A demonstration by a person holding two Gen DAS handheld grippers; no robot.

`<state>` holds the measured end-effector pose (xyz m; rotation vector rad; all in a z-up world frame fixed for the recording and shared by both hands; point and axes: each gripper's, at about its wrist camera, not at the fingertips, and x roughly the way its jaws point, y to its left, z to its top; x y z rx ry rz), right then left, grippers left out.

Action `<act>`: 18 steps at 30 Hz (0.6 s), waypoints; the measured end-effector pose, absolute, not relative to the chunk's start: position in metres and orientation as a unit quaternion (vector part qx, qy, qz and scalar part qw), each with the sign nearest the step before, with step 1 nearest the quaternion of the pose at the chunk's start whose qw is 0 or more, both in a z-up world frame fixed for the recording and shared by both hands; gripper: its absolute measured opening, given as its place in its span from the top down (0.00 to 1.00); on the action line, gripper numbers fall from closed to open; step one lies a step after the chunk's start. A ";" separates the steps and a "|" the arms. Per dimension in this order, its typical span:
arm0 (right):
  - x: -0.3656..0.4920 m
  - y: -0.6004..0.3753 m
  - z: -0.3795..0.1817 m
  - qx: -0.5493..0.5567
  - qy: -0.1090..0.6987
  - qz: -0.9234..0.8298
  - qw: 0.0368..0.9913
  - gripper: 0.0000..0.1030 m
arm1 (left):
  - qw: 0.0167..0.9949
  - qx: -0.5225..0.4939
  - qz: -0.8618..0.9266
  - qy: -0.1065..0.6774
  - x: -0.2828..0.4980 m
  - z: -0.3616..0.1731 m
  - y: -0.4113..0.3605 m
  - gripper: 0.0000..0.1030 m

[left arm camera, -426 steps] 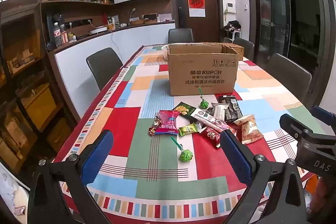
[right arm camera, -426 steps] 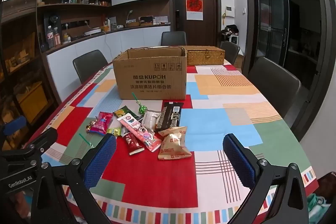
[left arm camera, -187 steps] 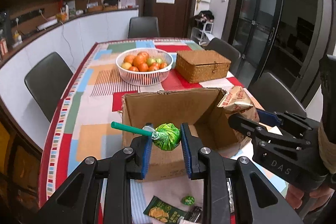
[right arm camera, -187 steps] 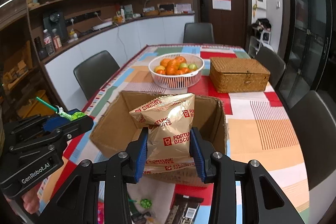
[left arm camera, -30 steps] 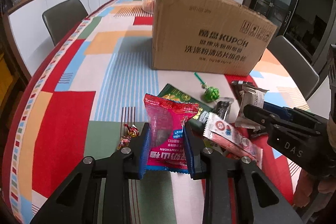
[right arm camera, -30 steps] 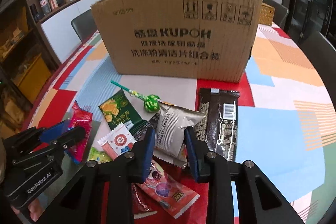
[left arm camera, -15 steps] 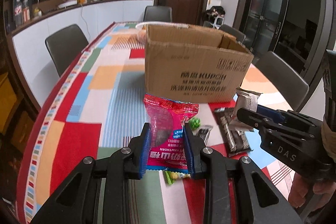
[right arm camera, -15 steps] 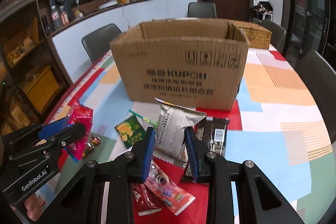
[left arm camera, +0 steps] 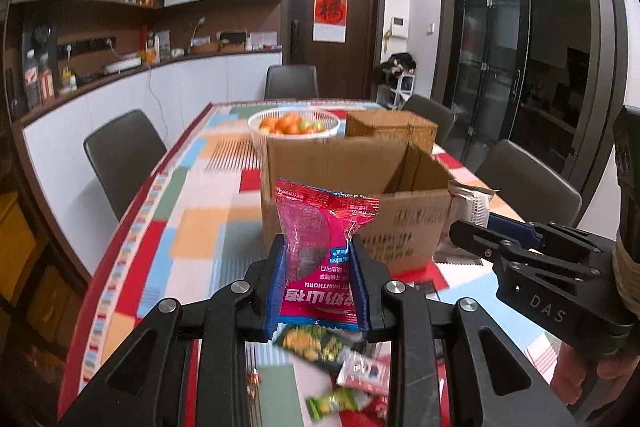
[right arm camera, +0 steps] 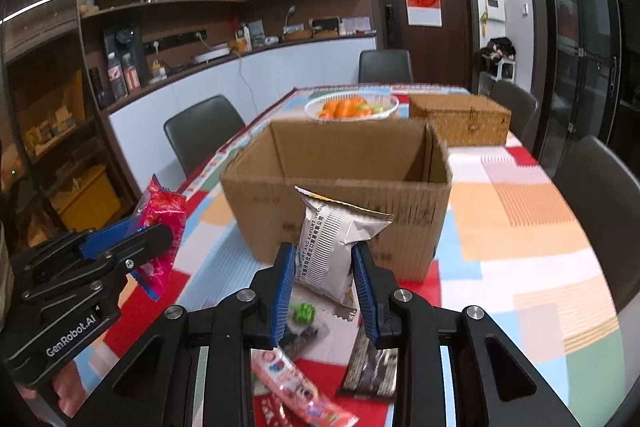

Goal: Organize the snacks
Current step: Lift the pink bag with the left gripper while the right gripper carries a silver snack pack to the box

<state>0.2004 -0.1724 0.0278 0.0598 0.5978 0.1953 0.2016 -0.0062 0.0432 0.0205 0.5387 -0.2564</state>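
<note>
Pinched in the left hand-held gripper (left arm camera: 318,287), a pink snack packet (left arm camera: 320,247); in the right hand-held gripper (right arm camera: 323,291), a silver snack packet (right arm camera: 334,247). Both now lifted off the counter (right arm camera: 520,211) since a second ago, level with the open cardboard box (right arm camera: 340,163) mid-counter. Likely dropped in next; more snacks (right arm camera: 296,383) left at the near edge.

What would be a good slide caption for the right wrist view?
Right gripper lifts a silver snack packet toward the open cardboard box.
</note>
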 end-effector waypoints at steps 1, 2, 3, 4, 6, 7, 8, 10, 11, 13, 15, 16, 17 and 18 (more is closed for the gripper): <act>0.203 -0.174 0.031 0.031 0.290 0.096 0.952 0.70 | 0.957 0.011 -0.127 0.260 0.204 0.048 -0.007 0.71; 0.205 -0.175 0.036 0.031 0.284 0.095 0.953 0.70 | 0.958 0.011 -0.129 0.255 0.208 0.052 -0.008 0.71; 0.208 -0.177 0.041 0.030 0.277 0.092 0.956 0.70 | 0.959 0.012 -0.130 0.251 0.211 0.056 -0.009 0.71; 0.210 -0.177 0.045 0.029 0.271 0.090 0.958 0.70 | 0.961 0.015 -0.130 0.243 0.215 0.061 -0.010 0.71; 0.216 -0.179 0.054 0.030 0.261 0.088 0.961 0.70 | 0.964 0.023 -0.128 0.232 0.222 0.068 -0.014 0.71; 0.219 -0.181 0.056 0.031 0.259 0.088 0.961 0.70 | 0.965 0.026 -0.126 0.227 0.227 0.073 -0.015 0.71; 0.223 -0.181 0.060 0.032 0.256 0.088 0.962 0.70 | 0.966 0.026 -0.125 0.225 0.231 0.076 -0.016 0.71; 0.232 -0.183 0.066 0.036 0.254 0.089 0.962 0.70 | 0.967 0.024 -0.128 0.220 0.241 0.083 -0.017 0.71; 0.236 -0.183 0.068 0.036 0.252 0.089 0.963 0.70 | 0.967 0.023 -0.130 0.219 0.246 0.086 -0.018 0.71; 0.245 -0.182 0.074 0.028 0.252 0.087 0.963 0.70 | 0.965 0.019 -0.136 0.221 0.257 0.092 -0.019 0.71; 0.254 -0.182 0.079 0.023 0.250 0.089 0.964 0.70 | 0.963 0.013 -0.147 0.227 0.268 0.096 -0.020 0.71; 0.259 -0.182 0.080 0.020 0.251 0.087 0.964 0.70 | 0.962 0.012 -0.150 0.230 0.273 0.097 -0.021 0.71; 0.265 -0.182 0.082 0.019 0.251 0.085 0.964 0.70 | 0.960 0.012 -0.153 0.234 0.279 0.097 -0.022 0.71; 0.268 -0.182 0.084 0.017 0.251 0.086 0.964 0.70 | 0.959 0.011 -0.155 0.239 0.285 0.098 -0.023 0.71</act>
